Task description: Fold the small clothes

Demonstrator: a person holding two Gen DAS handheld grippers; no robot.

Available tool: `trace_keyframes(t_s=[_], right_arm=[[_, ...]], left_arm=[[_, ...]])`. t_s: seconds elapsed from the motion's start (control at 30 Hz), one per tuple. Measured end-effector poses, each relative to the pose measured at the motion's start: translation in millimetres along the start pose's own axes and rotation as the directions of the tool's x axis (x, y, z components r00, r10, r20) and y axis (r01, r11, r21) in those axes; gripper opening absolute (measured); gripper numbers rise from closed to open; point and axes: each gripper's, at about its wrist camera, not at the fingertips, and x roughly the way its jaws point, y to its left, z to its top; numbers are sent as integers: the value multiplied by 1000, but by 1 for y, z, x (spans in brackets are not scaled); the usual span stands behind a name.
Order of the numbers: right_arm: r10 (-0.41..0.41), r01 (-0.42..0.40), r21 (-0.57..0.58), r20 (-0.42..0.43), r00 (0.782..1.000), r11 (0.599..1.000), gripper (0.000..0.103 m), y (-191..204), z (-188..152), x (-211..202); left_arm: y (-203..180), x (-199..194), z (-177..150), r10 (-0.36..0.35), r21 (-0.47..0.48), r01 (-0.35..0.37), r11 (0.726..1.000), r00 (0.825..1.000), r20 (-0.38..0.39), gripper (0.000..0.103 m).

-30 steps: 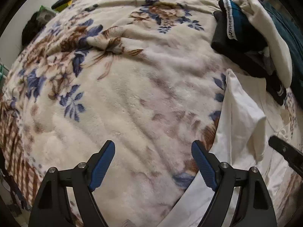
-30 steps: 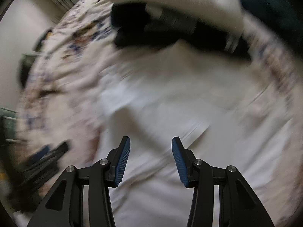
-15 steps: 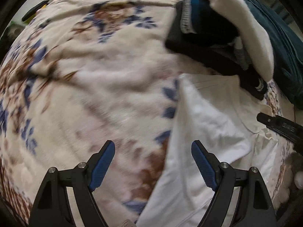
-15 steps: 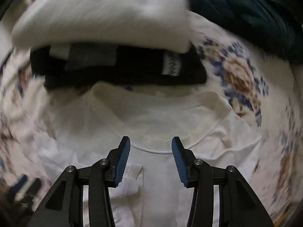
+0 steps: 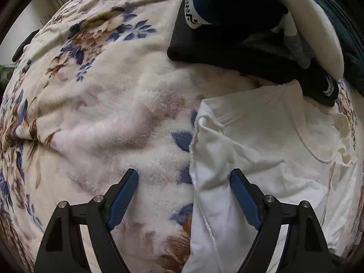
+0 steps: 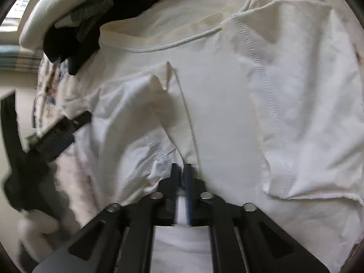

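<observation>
The right gripper [image 6: 181, 170] is pinched tight on a fold of the white T-shirt [image 6: 227, 113]. The left gripper [image 5: 183, 182] gapes wide, straddling the shirt's left edge on the floral blanket [image 5: 102, 113]; dark folded clothes [image 5: 227, 34] lie beyond.

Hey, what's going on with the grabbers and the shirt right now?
Left gripper open, over the white T-shirt edge. Right gripper shut on T-shirt fabric. Dark clothes pile touching the collar.
</observation>
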Motion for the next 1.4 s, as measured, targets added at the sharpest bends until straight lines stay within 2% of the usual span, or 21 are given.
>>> trace_keyframes(t_s=[0.1,0.13,0.23,0.3,0.33,0.43,0.47,0.57,0.6,0.63,0.67,0.73,0.8,0.87,0.93,1.0,1.1,1.13,1.17,1.27,1.4], right_arm=[[-29,29,-25,16,999,999,1,-9,-20,-9],[-38,37,-47,-8,999,998,1,-10,-27,-10],[-40,36,-72,-55,998,997,1,-11,-31,-8],[-48,46,-56,-39,998,997,4,-14,-27,-15],[-19,19,-37,-5,1000,999,9,-17,-23,-23],[41,-41,4,51,998,999,48,-19,-6,-32],[57,-58,10,55,997,998,49,-19,0,-30],[93,-93,10,-7,996,996,47,-16,18,-11],[77,-77,7,-34,996,997,42,-13,20,-2],[26,-28,-29,-62,998,999,29,-9,19,6],[-30,24,-75,-73,997,997,23,-3,16,12],[-103,88,-159,-85,991,983,23,3,5,13],[-119,103,-167,-89,989,981,23,0,-3,9],[-112,101,-120,-84,990,988,31,-9,-6,-4],[-64,60,-81,-49,997,995,37,-18,-10,-22],[-48,44,-89,-40,998,995,37,-22,-16,-30],[-117,100,-159,-99,988,982,40,-13,-26,-11],[-172,144,-203,-128,977,968,40,-15,-33,-2],[-179,150,-217,-122,976,965,40,-8,-32,2],[-178,151,-239,-95,979,959,42,-11,-35,-18],[-110,121,-223,60,992,967,42,-8,-12,-55]], left_arm=[[-1,3,1,9,8,-9,1000,1000,-5,82],[-1,3,-1,6,7,-6,1000,1000,-8,82],[-2,2,0,10,11,-10,1000,1000,-9,82],[0,5,5,8,7,-8,1000,1000,-9,82],[1,4,6,7,6,-7,1000,1000,-8,82],[5,1,6,4,9,-4,1000,1000,-3,82],[6,2,7,5,12,-4,1000,1000,-3,82],[5,3,7,6,15,-6,1000,1000,0,82],[5,1,7,8,15,-8,1000,1000,-2,82],[6,1,7,9,15,-9,1000,1000,-2,82],[6,2,7,8,14,-8,1000,1000,-2,82],[6,6,7,3,12,-3,1000,1000,-8,82],[7,4,8,2,13,-2,1000,1000,-7,82],[7,-2,8,5,17,-5,1000,1000,-6,82],[8,-20,2,1,17,-2,1000,999,38,82],[8,-33,-8,-27,16,26,1000,998,50,82],[1,-38,-33,-46,47,45,998,999,24,82],[-3,-34,-46,-27,73,26,997,1000,4,82],[-5,-31,-55,-8,86,9,996,1000,-16,82],[-2,-16,-94,0,79,8,997,996,-93,82],[3,-19,-107,2,62,3,998,998,-68,83]])
